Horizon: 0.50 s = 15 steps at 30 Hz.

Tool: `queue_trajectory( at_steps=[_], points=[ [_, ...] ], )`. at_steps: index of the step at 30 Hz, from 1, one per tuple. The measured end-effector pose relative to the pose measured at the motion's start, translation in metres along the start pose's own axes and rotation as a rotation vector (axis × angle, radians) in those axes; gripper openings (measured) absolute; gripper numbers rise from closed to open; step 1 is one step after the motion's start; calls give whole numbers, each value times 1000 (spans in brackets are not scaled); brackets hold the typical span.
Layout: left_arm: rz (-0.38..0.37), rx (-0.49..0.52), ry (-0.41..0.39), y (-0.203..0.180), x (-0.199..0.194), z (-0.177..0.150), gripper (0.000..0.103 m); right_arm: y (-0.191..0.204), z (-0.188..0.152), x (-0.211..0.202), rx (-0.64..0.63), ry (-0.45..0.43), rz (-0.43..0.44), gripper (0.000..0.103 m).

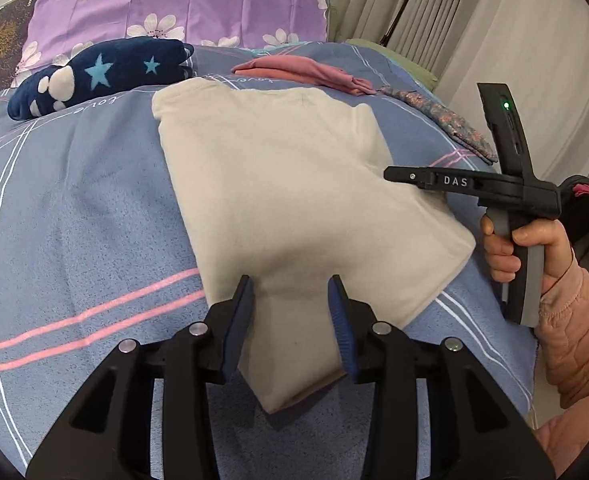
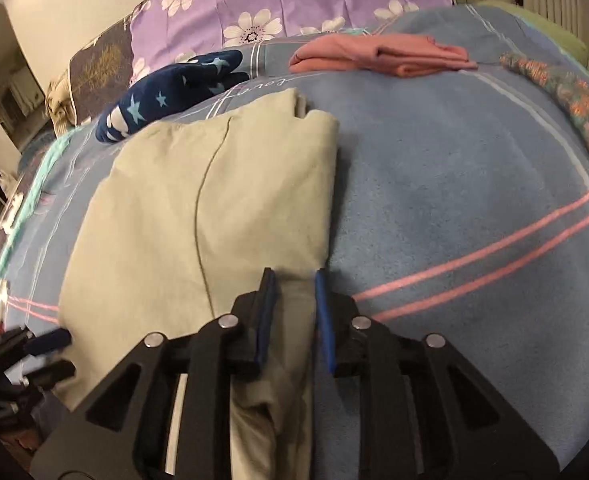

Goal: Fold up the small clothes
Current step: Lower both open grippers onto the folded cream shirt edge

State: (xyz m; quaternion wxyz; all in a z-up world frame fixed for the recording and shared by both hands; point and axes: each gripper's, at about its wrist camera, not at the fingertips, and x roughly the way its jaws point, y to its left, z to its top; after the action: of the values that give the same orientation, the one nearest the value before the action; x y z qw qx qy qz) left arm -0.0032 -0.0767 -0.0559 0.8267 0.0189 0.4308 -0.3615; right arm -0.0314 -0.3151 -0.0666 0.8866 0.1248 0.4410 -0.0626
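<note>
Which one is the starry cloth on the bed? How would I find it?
Start at the purple flowered pillow at the head of the blue striped bedspread. Just in front of it lies a dark navy folded cloth with light blue stars and white paw prints. Its neighbours are plain cream and plain pink.

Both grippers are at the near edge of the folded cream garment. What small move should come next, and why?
Probably lift both grippers back off the cloth. The folded cream fleece garment lies flat on the blue striped bedcover, and the fingers of the left gripper and the right gripper stand apart with its edge loose between them, not pinched.
</note>
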Motion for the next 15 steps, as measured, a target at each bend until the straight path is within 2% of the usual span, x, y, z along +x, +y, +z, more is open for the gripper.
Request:
queue_trajectory(
  at_steps=[2, 4, 7, 9, 12, 15],
  points=[
    [-30, -22, -12, 5, -7, 9, 40, 2, 3, -6, -12, -3, -12, 25],
    [-31, -23, -58, 10, -18, 22, 40, 8, 10, -16, -38, -35, 4, 25],
    [26, -8, -99, 20, -21, 46, 39, 17, 25, -23, -67, -77, 43, 25],
    [36, -8, -107, 25, -15, 61, 39, 25, 37, -22, -80, -84, 80, 25],
    [87, 12, -110, 28, -1, 81, 39, 35, 55, -9, -102, -77, 129, 25],
    [48, 27, -120, 26, 12, 96, 39, 35, 67, 14, -86, -26, 118, 25]
  ],
)
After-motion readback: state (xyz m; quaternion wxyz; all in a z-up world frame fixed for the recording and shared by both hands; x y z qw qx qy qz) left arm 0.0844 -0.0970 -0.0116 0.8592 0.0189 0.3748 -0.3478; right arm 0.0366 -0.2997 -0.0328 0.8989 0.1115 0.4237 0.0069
